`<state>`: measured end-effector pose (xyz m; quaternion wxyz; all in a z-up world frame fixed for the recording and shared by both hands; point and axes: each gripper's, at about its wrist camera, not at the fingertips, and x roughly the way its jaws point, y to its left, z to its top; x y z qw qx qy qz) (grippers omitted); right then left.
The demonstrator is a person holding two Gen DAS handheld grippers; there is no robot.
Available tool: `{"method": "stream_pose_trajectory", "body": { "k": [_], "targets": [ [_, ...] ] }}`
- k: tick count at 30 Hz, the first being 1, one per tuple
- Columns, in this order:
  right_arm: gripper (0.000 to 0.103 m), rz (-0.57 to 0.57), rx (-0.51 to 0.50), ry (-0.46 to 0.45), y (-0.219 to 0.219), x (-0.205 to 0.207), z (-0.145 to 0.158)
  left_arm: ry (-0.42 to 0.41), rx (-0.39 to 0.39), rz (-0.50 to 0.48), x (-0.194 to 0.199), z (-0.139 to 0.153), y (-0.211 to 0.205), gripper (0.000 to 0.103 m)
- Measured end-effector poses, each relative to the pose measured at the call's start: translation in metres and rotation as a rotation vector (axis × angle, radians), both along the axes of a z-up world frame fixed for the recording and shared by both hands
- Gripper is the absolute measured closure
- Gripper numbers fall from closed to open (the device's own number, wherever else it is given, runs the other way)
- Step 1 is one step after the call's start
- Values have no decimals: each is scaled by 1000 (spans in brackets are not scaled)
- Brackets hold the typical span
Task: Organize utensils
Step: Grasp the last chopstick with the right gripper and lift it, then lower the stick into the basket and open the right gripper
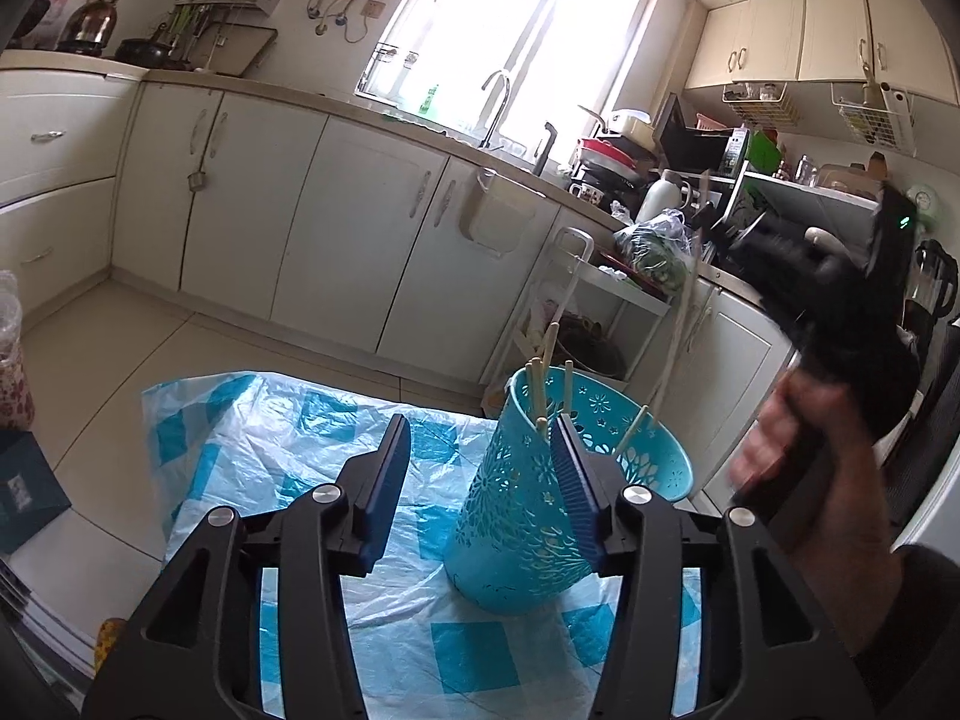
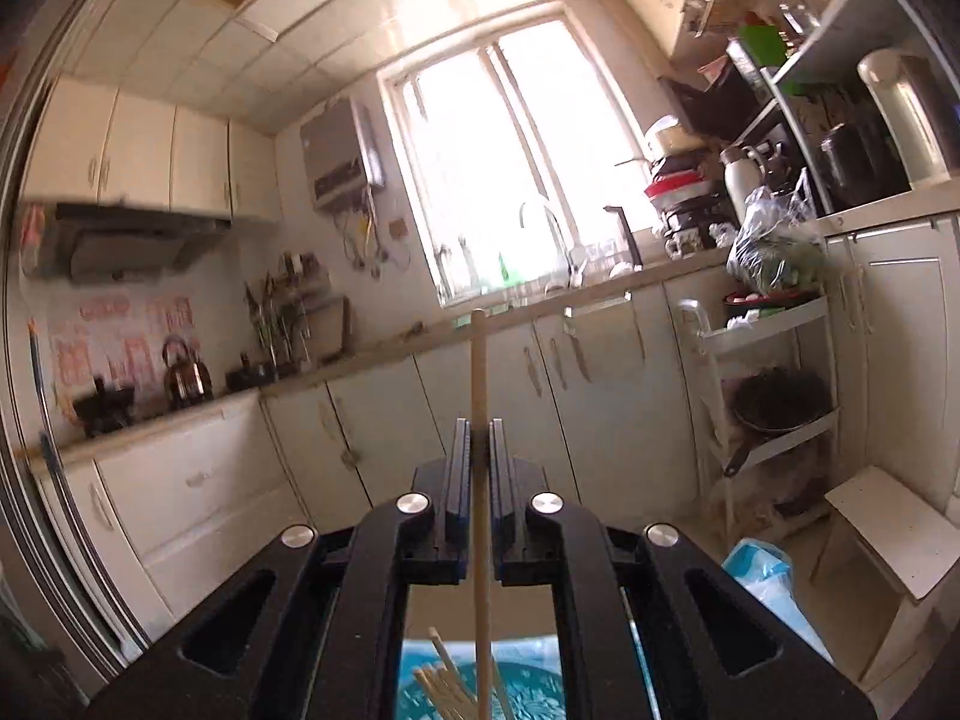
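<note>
A turquoise perforated utensil holder stands tilted on a blue-and-white plastic sheet, with several wooden chopsticks in it. My left gripper is open. Its right pad lies against the holder's side and its left pad is apart from it. My right gripper is shut on a single wooden chopstick, held upright above the holder and its chopsticks. In the left wrist view the right gripper is blurred, high at the right, in a person's hand.
A white rolling cart with a bag of greens stands behind the holder. White cabinets and a counter with a sink tap run along the far wall. A dark box sits at the left edge.
</note>
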<state>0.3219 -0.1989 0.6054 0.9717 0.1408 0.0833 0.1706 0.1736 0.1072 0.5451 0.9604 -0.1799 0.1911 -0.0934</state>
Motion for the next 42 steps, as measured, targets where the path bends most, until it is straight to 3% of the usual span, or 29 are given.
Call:
{"method": "stream_pose_trajectory", "body": {
  "k": [2, 3, 8, 10, 12, 14, 16, 20, 21, 22, 24, 26, 28, 29, 32, 35, 39, 42],
  "targets": [
    [93, 25, -76, 65, 10, 2, -24, 4, 7, 1, -1, 0, 0, 56],
    [86, 40, -93, 107, 9, -2, -36, 6, 10, 0, -1, -1, 0, 55],
    [71, 88, -118, 209, -23, -53, -48, 3, 29, 1, -6, 0, -1, 52],
    [70, 151, -234, 340, -28, -74, -65, 5, 29, 0, -7, 0, -2, 51],
    [70, 239, -412, 513, -26, -91, -99, 8, 27, -5, -9, 0, -3, 50],
    [72, 288, -516, 628, -27, -104, -130, 7, 38, -12, -13, 0, -6, 49],
    [74, 316, -562, 732, -32, -109, -157, 8, 47, -21, -17, -1, -10, 48],
    [77, 333, -655, 828, -33, -115, -189, 28, 52, -30, -26, -8, -12, 46],
    [82, 337, -660, 814, -34, -119, -188, 37, 53, -32, -26, -11, -12, 46],
    [97, 346, -661, 814, -34, -121, -188, 43, 57, -32, -26, -13, -12, 46],
    [98, 334, -643, 809, -37, -119, -179, 61, 60, -33, -23, -16, -12, 46],
    [98, 322, -523, 790, -48, -116, -164, 73, 50, -32, -21, -19, -11, 46],
    [98, 310, -338, 727, -62, -107, -129, 81, 49, -34, -19, -20, -11, 45],
    [98, 310, -215, 659, -70, -100, -103, 85, 54, -35, -19, -21, -12, 44],
    [98, 292, -9, 448, -78, -80, -40, 98, 60, -42, -16, -24, -15, 44],
    [98, 213, 137, 233, -75, -54, 4, 99, 68, -45, -15, -24, -18, 43],
    [97, 49, 172, 58, -48, -12, 21, 109, 78, -39, -14, -26, -18, 39],
    [97, -26, 105, 37, -24, 7, 4, 123, 81, -36, -11, -28, -17, 38]
  ]
}}
